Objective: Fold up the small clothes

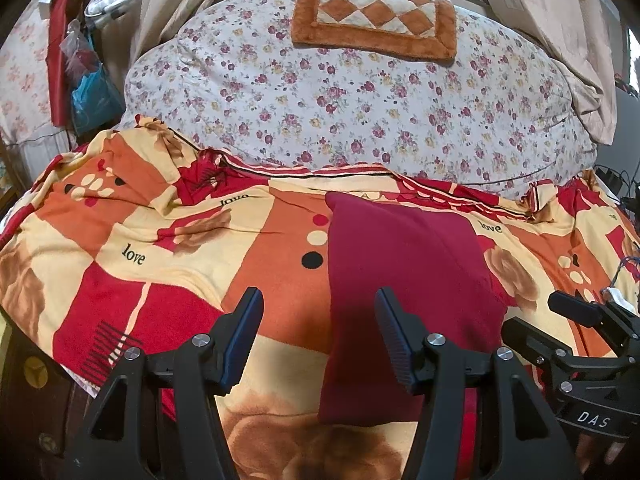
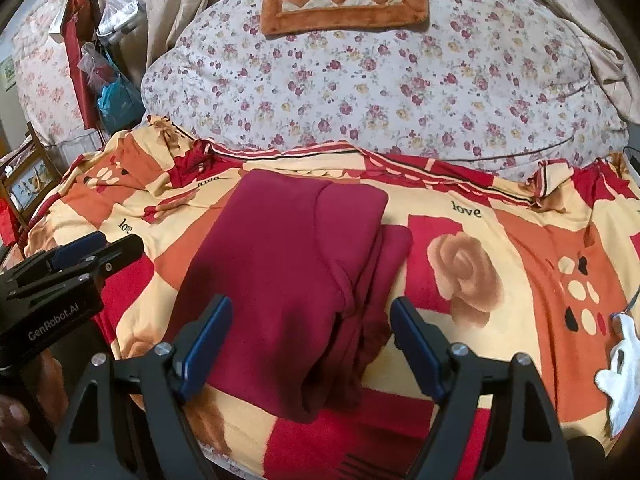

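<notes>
A dark red garment lies folded lengthwise on the patterned bedspread, with layered edges along its right side. It also shows in the left wrist view. My left gripper is open and empty, hovering over the garment's near left edge. My right gripper is open and empty, above the garment's near end. Each gripper shows at the side of the other's view: the right one and the left one.
A floral quilt is piled behind the bedspread, with an orange checkered mat on top. Plastic bags hang at the far left. A white cloth item lies at the bed's right edge.
</notes>
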